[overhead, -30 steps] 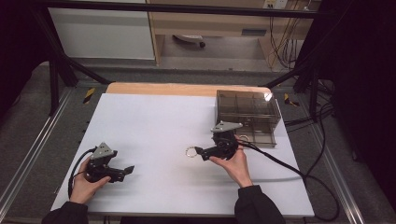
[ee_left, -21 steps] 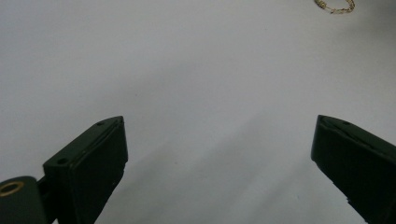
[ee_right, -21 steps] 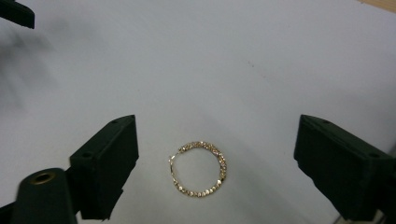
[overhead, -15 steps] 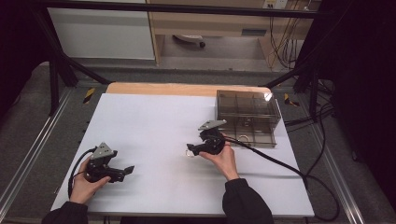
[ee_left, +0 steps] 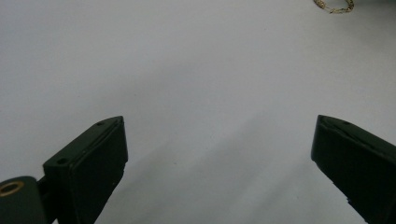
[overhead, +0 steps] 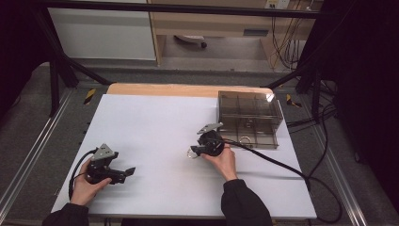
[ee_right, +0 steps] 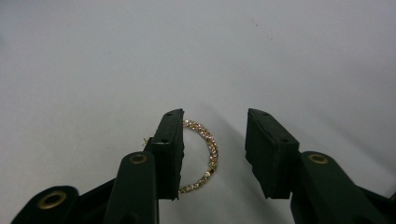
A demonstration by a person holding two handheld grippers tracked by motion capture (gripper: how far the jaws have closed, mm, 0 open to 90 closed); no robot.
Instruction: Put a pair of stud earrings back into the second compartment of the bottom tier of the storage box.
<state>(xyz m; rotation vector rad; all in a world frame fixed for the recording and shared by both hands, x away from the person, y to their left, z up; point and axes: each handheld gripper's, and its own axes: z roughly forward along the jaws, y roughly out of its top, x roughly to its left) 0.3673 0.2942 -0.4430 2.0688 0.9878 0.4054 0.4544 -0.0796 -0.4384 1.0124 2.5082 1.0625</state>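
Since a second ago the right hand-held gripper (overhead: 196, 150) is seen carried away from the clear compartment box (overhead: 249, 118) and out over the middle of the white counter (overhead: 150, 122), and the beaded gold bracelet (ee_right: 201, 156) is now found lying flat on the counter between its jaws. The jaws are parted: the bracelet is touched by one jaw and left apart from the other, so nothing is clamped. This is judged a release, the bracelet being set down outside the box. The left hand-held gripper (overhead: 123, 173) is kept unmoved, spread wide and empty, with the bracelet (ee_left: 333, 5) far ahead of it.
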